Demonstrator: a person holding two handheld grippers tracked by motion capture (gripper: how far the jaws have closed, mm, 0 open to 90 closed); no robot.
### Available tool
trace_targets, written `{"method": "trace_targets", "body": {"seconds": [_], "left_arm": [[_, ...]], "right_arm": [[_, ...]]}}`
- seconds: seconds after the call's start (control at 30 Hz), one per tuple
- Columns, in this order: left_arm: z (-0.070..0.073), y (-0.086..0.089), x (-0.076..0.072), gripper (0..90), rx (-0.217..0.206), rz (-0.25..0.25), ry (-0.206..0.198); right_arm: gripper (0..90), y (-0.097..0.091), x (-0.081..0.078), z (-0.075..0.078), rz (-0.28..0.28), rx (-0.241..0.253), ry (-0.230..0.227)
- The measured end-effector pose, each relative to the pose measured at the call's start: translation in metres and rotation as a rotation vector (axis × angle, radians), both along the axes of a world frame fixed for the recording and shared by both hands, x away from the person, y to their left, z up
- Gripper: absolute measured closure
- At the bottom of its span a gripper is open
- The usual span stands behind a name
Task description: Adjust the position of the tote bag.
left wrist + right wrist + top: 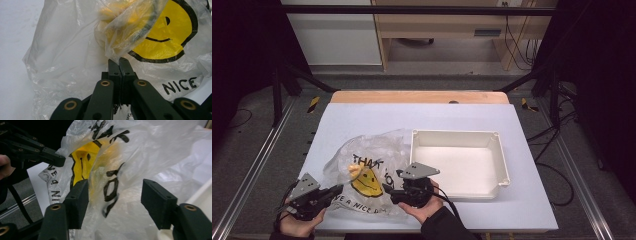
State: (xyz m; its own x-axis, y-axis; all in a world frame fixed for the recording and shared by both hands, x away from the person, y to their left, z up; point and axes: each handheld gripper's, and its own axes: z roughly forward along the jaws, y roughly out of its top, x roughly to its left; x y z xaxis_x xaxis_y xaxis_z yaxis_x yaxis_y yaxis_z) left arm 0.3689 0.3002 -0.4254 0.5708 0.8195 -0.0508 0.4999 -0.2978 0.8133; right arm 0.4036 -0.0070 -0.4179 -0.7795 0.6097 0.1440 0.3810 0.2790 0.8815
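two grippers work a plastic bag [362, 172] lying on the surface [422, 117] at 7 o'clock, just beside the white tray [458, 162] at 4 o'clock. left gripper [119, 60]: jaws clenched on a fold of the bag film. right gripper [113, 201]: jaws spread wide, released, with bag film between them. yellow contents [117, 20] show through the film, identity unclear. risk: the thin film may tear or slip from the left pinch if pulled hard; the right gripper may close on contents instead of film, or knock the tray wall at its 3 o'clock side.
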Motion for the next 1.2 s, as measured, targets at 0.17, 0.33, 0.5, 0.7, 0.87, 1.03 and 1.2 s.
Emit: {"method": "trace_targets", "body": {"seconds": [0.17, 0.33, 0.5, 0.7, 0.87, 1.03, 1.2], "left_arm": [[-0.001, 0.000, 0.000, 88.9, -0.002, -0.002, 0.002], [-0.001, 0.000, 0.000, 87.7, 0.002, -0.008, 0.003], [0.000, 0.001, 0.000, 80.2, -0.015, -0.003, -0.009], [0.012, 0.001, -0.003, 55.9, -0.051, 0.031, -0.105], [0.021, -0.005, -0.003, 49.2, -0.039, 0.016, -0.143], [0.020, -0.007, 0.002, 55.3, -0.022, 0.005, -0.109], [0.012, -0.006, 0.007, 73.4, -0.010, 0.001, -0.041]], "right_arm": [[57.4, 0.006, 0.002, -0.007, 0.012, -0.019, 0.002], [78.0, 0.006, 0.003, -0.008, 0.022, -0.017, 0.005], [90.0, 0.004, 0.002, -0.007, 0.032, -0.024, -0.004], [90.0, 0.003, -0.002, -0.003, 0.061, -0.016, -0.014], [90.0, 0.008, -0.006, -0.003, 0.091, -0.021, -0.013], [90.0, 0.015, -0.010, -0.005, 0.128, -0.033, -0.009], [89.4, 0.019, -0.011, -0.008, 0.136, -0.045, -0.004]]}}
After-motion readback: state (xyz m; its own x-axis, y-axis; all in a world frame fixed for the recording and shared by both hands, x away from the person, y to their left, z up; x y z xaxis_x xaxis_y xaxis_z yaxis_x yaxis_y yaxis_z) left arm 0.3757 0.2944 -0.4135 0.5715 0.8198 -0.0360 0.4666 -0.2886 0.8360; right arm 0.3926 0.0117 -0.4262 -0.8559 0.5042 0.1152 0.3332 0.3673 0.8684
